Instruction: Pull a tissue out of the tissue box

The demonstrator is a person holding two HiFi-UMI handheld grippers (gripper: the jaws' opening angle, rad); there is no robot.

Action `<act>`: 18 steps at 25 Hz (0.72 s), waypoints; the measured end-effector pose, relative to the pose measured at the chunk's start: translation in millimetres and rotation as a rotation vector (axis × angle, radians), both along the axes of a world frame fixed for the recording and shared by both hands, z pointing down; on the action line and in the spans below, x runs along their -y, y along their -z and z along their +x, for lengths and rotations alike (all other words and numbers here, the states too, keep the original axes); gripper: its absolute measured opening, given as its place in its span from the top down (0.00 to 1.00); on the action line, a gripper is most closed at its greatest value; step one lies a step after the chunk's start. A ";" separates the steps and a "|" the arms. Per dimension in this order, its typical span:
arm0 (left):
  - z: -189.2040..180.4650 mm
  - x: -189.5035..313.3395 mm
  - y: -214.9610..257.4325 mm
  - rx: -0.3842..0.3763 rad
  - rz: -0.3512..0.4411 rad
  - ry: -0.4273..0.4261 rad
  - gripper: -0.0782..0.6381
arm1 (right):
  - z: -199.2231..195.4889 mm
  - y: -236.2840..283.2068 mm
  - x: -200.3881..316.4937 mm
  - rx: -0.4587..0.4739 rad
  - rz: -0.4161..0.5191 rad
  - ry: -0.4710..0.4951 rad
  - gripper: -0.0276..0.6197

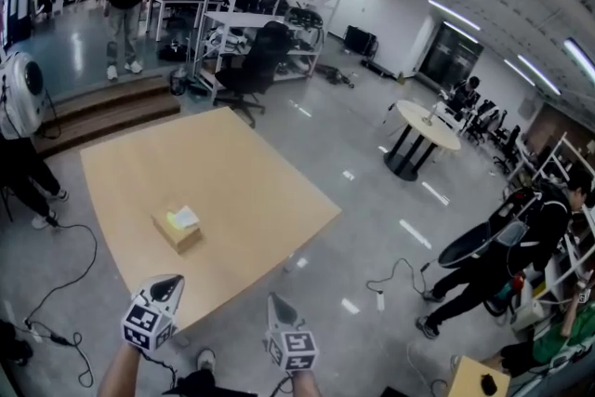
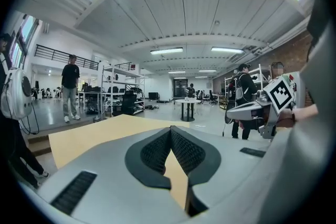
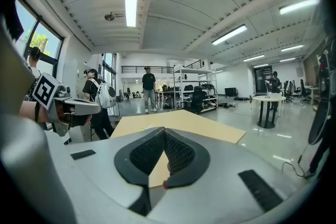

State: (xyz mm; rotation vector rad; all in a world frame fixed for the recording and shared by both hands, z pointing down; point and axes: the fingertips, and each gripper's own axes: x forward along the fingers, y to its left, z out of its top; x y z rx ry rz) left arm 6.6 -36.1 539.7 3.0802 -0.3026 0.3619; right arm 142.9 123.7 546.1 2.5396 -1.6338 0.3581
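Sitting on table (image 1: pixel 251 172), tissue box (image 1: pixel 175 233) with tissue (image 1: pixel 184 217) poking out, left hand-held gripper (image 1: pixel 170 283), right hand-held gripper (image 1: pixel 274 298), both clenched empty

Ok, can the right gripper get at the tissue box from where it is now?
Probably yes. The tissue box sits alone on the table, with nothing between it and the right gripper, which looks just short of the near edge. Its jaws are shut, so they must open first.

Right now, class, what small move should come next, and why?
Probably reach the right hand-held gripper forward toward the tissue and open it: it is shut, empty, and short of the box on the table.
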 end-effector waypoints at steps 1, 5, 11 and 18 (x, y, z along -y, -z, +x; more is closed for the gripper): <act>5.0 7.0 -1.5 0.001 0.000 0.002 0.88 | 5.2 0.3 6.4 -0.001 -0.001 0.000 0.94; 23.9 36.4 3.9 -0.010 -0.007 0.017 0.88 | 24.0 3.7 34.7 -0.002 -0.007 0.009 0.94; 47.1 79.4 3.5 -0.011 -0.024 0.043 0.88 | 52.1 6.9 80.5 0.002 -0.007 0.034 0.94; 62.2 116.5 -3.9 -0.021 -0.035 0.065 0.88 | 71.0 3.3 118.2 -0.002 -0.019 0.041 0.94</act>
